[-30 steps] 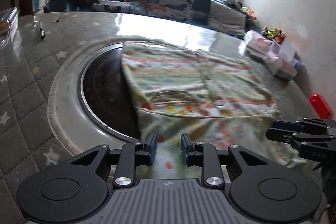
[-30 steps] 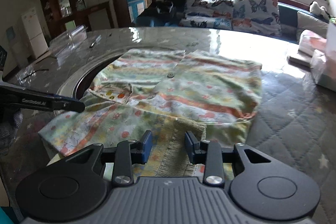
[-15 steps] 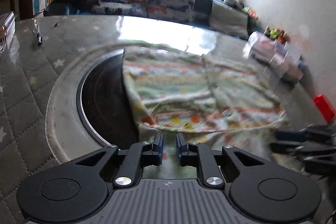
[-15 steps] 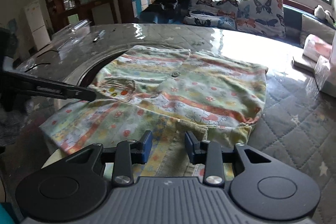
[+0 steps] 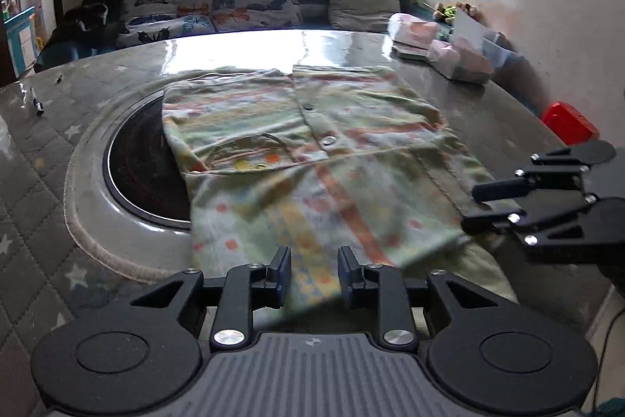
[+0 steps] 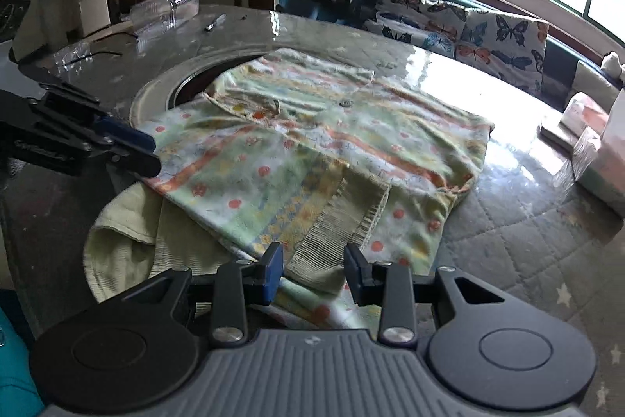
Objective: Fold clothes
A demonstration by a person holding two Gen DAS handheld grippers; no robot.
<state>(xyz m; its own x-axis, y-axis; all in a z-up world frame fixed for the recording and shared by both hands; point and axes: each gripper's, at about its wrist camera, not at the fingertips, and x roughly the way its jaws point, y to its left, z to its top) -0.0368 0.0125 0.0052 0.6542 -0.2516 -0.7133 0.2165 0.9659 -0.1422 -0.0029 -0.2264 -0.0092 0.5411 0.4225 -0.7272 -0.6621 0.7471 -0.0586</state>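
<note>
Shirt [image 5: 312,159] spread flat near the middle of the table [image 5: 47,174], front up, buttons showing, far hem toward the window side, one sleeve folded across the lower front, near part hanging over the near edge. Partly draped over the dark round inset [image 5: 136,163] set in the tabletop. Soft, thin, light cloth by the look of it: no stiffness to lean on, likely to sag and crease wherever lifted, and to slide easily on the glossy surface. Ribbed cuff [image 6: 343,210] thicker than the rest, probably the surest place to pinch; otherwise a hem or seam at the near edge, taken at two well-spread points so the fold line stays straight. Left gripper [image 5: 310,274] low over the near edge, fingers parted with printed cloth seen between them, nothing clamped as far as can be told. Right gripper [image 6: 314,270] just beside the cuff, also parted, cuff lying between and ahead of the fingers, not pinched. Farther out: pen [image 5: 38,102] near the left edge, packets [image 5: 441,45] at the far right corner, red box [image 5: 570,122] beyond the right edge, butterfly cushions [image 5: 234,2] under the window.
</note>
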